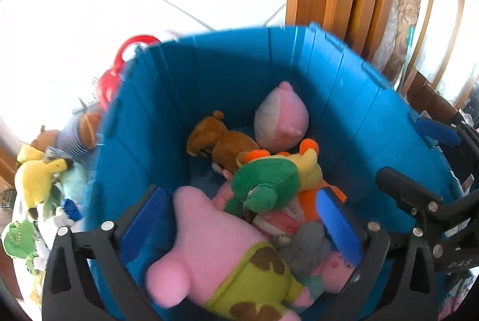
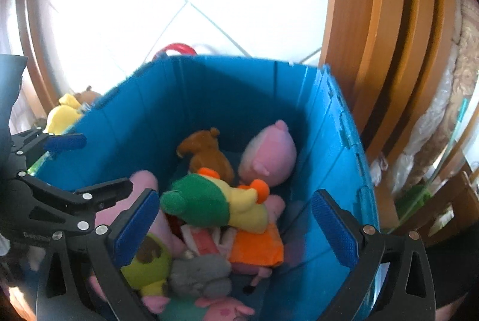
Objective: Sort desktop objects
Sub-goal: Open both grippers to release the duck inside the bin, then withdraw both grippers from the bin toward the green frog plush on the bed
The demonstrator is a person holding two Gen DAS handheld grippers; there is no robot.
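Sorting is being read as partly done. Going left to right: a loose pile of plush toys [image 1: 45, 180] is still being left outside the blue bin [image 1: 143, 117], against its left wall, with a yellow plush [image 1: 36, 180], a green one [image 1: 18, 237] and a striped one [image 1: 71, 138] among them; a red plastic handle [image 1: 131, 47] is showing behind the bin's far left corner. What surface that pile is lying on cannot be told.

Inside the bin, plush toys are being stacked toward the near side: a pink star plush in green shorts [image 1: 209, 255] at near left, a brown bear [image 1: 218, 141] and a pink round plush [image 1: 281, 120] at the far end, a green-and-yellow plush [image 1: 275, 180] on top in the middle, a grey plush [image 2: 200, 273] and an orange piece [image 2: 257, 249] nearer. So a good share is judged to be sorted, with the outside pile remaining.

Left gripper [image 1: 239, 219]: jaws are being held fully spread, blue pads apart, nothing pressed between them; the pink star plush is lying below, loose. It is being angled down into the bin from the near side.

Right gripper [image 2: 236, 228]: jaws are likewise being held wide, nothing clamped; the toys are seen beneath, resting on the heap. It is being pointed down into the bin, just right of the left tool, whose black frame is showing at the left edge of the right wrist view. Wooden boards [image 2: 389, 51] are being seen standing just beyond the bin's right wall.
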